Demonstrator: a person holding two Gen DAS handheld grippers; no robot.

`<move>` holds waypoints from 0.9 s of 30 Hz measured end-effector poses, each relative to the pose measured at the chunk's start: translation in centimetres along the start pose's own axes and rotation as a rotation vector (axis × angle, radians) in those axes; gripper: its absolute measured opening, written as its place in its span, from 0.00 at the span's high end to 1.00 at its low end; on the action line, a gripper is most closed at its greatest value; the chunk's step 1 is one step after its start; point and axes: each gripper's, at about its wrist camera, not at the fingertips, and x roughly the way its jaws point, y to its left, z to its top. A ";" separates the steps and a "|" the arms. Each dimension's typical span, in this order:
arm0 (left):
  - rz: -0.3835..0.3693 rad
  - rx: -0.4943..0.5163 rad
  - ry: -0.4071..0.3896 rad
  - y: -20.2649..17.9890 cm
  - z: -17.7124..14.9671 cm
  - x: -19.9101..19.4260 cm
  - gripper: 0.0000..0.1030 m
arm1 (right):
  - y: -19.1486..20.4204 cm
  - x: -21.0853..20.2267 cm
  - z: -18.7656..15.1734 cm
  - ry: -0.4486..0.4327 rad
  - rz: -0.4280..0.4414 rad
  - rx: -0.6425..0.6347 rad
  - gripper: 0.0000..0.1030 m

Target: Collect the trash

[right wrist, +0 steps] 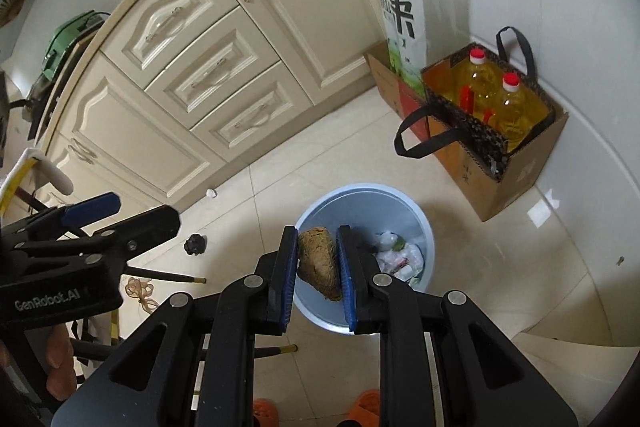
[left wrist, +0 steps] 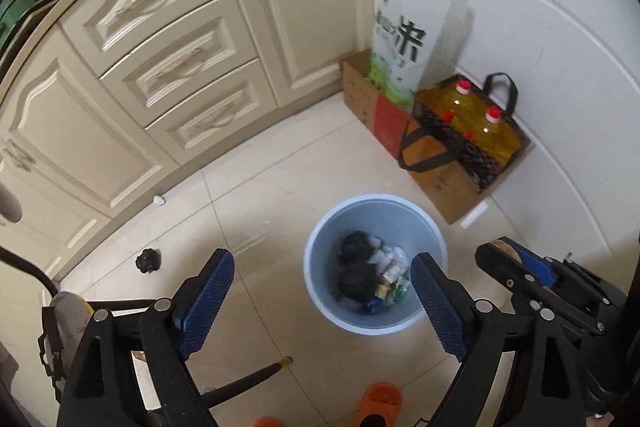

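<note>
Trash already in the blue bin (left wrist: 320,223): black lump (left wrist: 354,269), white wrappers, small packets. One brown fuzzy lump (right wrist: 319,263) squeezed tight between the pads of the right gripper (right wrist: 318,277), held right over the bin mouth. Looks ready to drop in, but not let go yet. Left gripper (left wrist: 320,301) spread wide with nothing in it, hanging above the near rim of the bin.

Probably more to pick up. Small white crumpled bit (left wrist: 159,201) on the floor, right by the foot of the cream cupboards (left wrist: 180,63). Small black knobby thing (left wrist: 147,261) on the tiles, left of the bin. Tangle of tan string (right wrist: 140,291) on the floor near a black chair leg with a gold tip (right wrist: 192,280). Hard to tell if the knobby thing is trash or not.

Around the room: cardboard box (right wrist: 516,183) by the wall with a dark bag and two yellow oil bottles with red caps (right wrist: 508,103) inside, and a tall white rice sack (left wrist: 400,39) in another box next to it. Orange slippers (left wrist: 380,401) at the bottom edge. Chair legs close to the string, maybe in the way for reaching there. Nothing blocking the bin itself.
</note>
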 end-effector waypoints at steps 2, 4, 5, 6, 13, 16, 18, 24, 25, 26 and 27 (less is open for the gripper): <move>0.018 -0.025 -0.013 0.4 -0.5 -0.8 0.15 | 0.2 0.5 0.3 -0.003 0.007 0.006 0.81; 0.030 -0.047 -0.031 0.8 -0.9 -2.0 0.15 | 0.4 1.0 0.8 -0.010 0.015 0.010 0.79; 0.041 -0.058 -0.038 0.9 -0.9 -2.2 0.15 | 0.6 1.1 1.0 -0.019 0.018 0.013 0.78; 0.049 -0.069 -0.052 0.9 -1.0 -2.6 0.15 | 0.7 1.2 1.2 -0.027 0.020 0.015 0.78; 0.060 -0.115 -0.111 1.6 -3.4 -8.3 0.14 | 2.3 0.2 2.3 -0.044 0.023 0.008 0.28; 0.050 -0.134 -0.130 2.1 -4.7 -10.9 0.14 | 3.3 -1.7 1.9 -0.038 0.012 -0.011 0.28; 0.047 -0.144 -0.147 2.5 -5.8 -13.3 0.14 | 4.2 -3.3 1.6 -0.037 -0.012 -0.036 0.27; 0.047 -0.141 -0.254 3.4 -10.8 -22.5 0.07 | 8.4 -10.0 -0.1 -0.050 -0.016 -0.108 0.16; 0.054 -0.138 -0.274 3.6 -12.0 -24.2 0.07 | 9.2 -11.3 -0.5 -0.060 -0.017 -0.119 0.13; 0.061 -0.133 -0.297 3.7 -13.3 -25.9 0.06 | 10.0 -12.4 -0.9 -0.073 -0.021 -0.130 0.10; 0.073 -0.126 -0.322 4.0 -14.6 -27.8 0.05 | 10.9 -13.7 -1.3 -0.088 -0.025 -0.143 0.08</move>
